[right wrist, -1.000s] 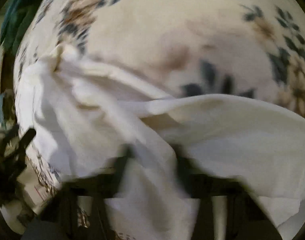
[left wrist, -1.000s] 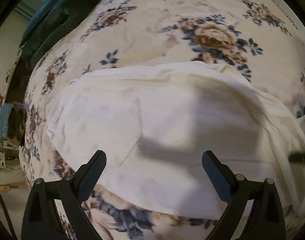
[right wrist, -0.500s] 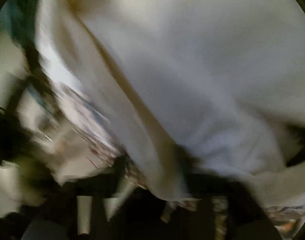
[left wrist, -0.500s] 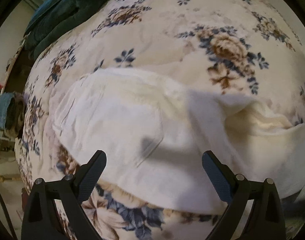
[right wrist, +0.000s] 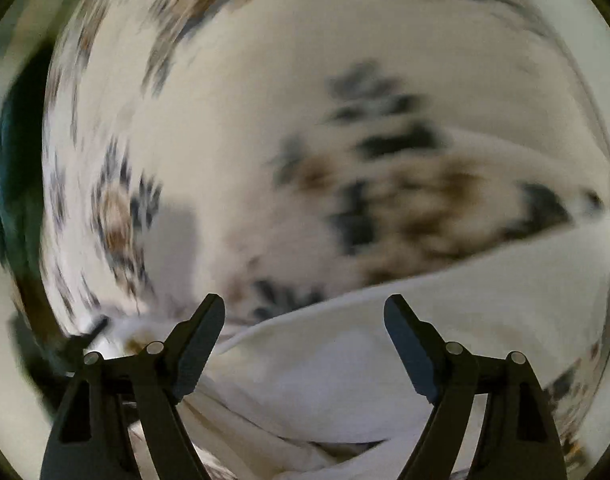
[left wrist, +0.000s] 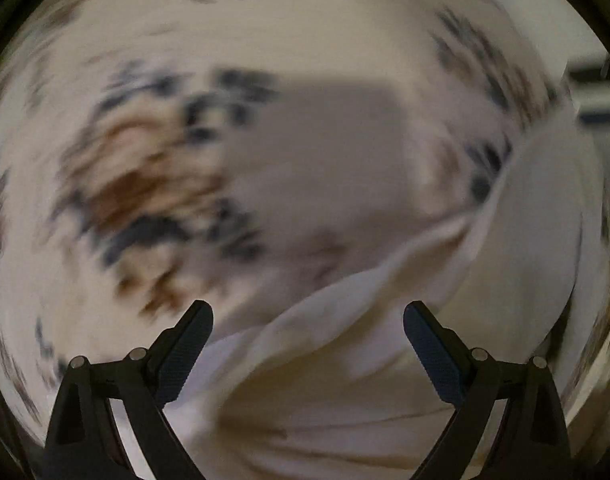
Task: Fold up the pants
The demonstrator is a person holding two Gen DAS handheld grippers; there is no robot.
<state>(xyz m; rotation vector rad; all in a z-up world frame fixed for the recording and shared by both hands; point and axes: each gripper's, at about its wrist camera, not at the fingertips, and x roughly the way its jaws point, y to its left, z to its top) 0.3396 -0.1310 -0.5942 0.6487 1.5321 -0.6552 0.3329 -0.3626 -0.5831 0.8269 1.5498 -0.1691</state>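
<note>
The white pants (left wrist: 345, 380) lie on a floral bedspread (left wrist: 145, 184), bunched under and in front of my left gripper (left wrist: 308, 320), which is open and empty just above them. In the right wrist view the pants (right wrist: 385, 360) lie in folds low in the frame, with a long edge running to the right. My right gripper (right wrist: 305, 312) is open and empty over them. Both views are blurred by motion.
The cream bedspread with blue and brown flowers (right wrist: 385, 200) fills both views. A dark teal blanket (right wrist: 13, 184) lies at the far left edge in the right wrist view. A dark object (left wrist: 601, 92) shows beyond the bed's right edge.
My right gripper has let go of the white cloth and now stands open. My left gripper has swung fast toward the right part of the pants, staying open.
</note>
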